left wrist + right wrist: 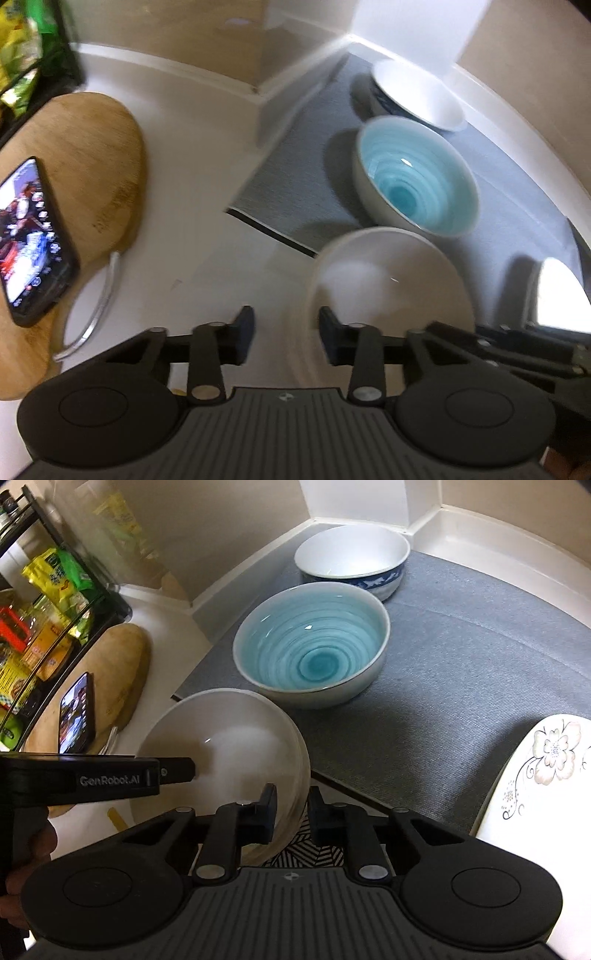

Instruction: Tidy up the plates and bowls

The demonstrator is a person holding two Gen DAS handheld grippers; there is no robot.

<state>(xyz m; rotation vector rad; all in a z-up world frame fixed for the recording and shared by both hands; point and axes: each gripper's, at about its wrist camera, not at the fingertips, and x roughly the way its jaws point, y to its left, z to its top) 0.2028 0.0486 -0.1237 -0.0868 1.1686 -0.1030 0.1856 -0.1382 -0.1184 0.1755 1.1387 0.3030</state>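
Note:
A plain white bowl (225, 746) hangs tilted over the near edge of the grey mat (461, 664). My right gripper (291, 812) is shut on the bowl's near rim. My left gripper (286, 332) is open beside the same bowl (388, 280), its right finger (328, 328) close to the rim; it also shows in the right wrist view (177, 770) at the bowl's left rim. A blue swirl bowl (310, 646) and a white bowl with a blue band (351, 557) stand behind on the mat. A flowered plate (543, 771) lies at the right.
A wooden cutting board (88, 155) with a phone (29, 240) on it lies at the left on the white counter. A black rack with food packets (48, 602) stands far left. The wall corner (369, 502) closes the back.

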